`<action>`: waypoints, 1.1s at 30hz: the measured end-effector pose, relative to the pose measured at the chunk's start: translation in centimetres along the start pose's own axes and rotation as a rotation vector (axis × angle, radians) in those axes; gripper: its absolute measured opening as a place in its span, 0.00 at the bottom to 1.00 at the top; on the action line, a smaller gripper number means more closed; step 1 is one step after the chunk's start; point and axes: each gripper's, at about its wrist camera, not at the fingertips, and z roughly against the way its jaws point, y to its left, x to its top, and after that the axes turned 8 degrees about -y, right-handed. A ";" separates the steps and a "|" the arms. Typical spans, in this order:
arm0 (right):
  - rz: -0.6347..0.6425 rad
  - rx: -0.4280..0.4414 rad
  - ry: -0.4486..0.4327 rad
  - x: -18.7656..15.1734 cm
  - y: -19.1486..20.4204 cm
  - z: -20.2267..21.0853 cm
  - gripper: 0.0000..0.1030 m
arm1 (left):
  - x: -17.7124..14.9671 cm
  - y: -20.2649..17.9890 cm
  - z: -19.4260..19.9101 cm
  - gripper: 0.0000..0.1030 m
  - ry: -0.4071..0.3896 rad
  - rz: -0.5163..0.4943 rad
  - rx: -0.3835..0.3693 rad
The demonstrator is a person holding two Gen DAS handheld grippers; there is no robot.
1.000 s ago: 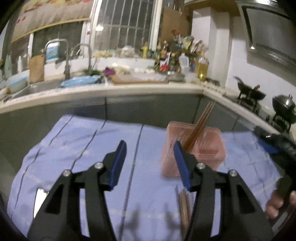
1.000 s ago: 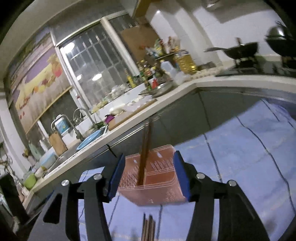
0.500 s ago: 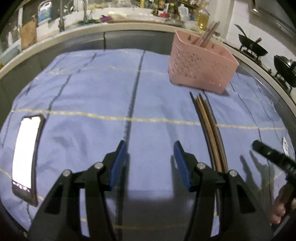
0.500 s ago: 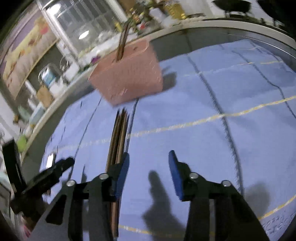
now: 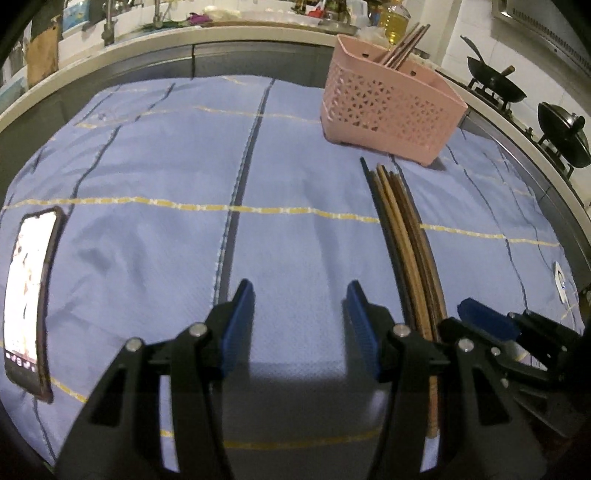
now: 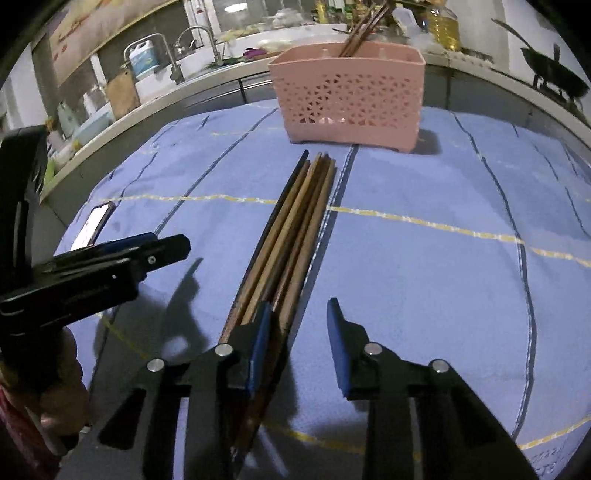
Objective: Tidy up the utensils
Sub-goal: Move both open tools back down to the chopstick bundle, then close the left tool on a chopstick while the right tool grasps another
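Observation:
A pink perforated utensil basket stands at the far side of the blue cloth, also in the right wrist view, with a few chopsticks upright in it. A bundle of several brown chopsticks lies flat on the cloth in front of it, also in the left wrist view. My left gripper is open and empty, low over the cloth left of the bundle. My right gripper is open and empty, its left finger over the bundle's near end.
A lit phone lies on the cloth's left edge. The blue striped cloth covers the table. A counter with sink and taps runs behind; woks on a stove stand at right.
Both grippers have tilted down from the kitchen view and come low over the cloth. The right gripper has closed in on the near end of the chopstick bundle.

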 end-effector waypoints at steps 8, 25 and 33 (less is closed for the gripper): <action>-0.010 -0.018 -0.007 0.1 -0.4 -0.1 0.32 | -0.1 0.0 -0.3 0.49 0.006 -0.005 -0.001; -0.032 -0.059 -0.019 0.3 -1.9 0.4 0.32 | 0.1 -0.4 -0.2 0.49 0.018 0.019 -0.049; -0.063 -0.064 -0.027 0.2 -3.0 0.5 0.32 | 0.6 -2.6 -0.5 0.49 0.022 -0.029 -0.091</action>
